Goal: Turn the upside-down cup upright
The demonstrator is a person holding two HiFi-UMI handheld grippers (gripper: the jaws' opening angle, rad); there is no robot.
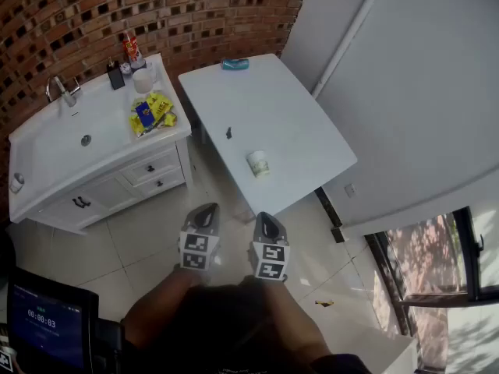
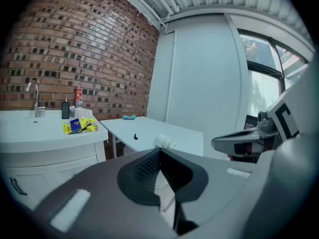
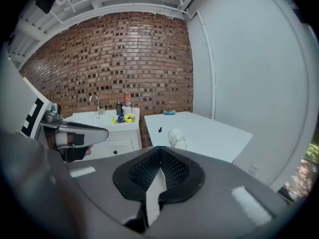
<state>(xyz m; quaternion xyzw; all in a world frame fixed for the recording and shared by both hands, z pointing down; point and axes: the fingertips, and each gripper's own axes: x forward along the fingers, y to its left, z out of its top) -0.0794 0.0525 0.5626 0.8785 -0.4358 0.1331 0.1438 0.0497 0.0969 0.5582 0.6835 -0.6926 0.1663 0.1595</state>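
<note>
Smooth white table (image 1: 290,121) bears a round cup (image 1: 258,164).

Left gripper (image 1: 206,213), right gripper (image 1: 267,220) — closed

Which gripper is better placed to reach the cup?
Right, probably. In the head view the right gripper lines up almost straight below the cup; the left gripper sits further aside. Both are shut, empty and short of the table.
</note>
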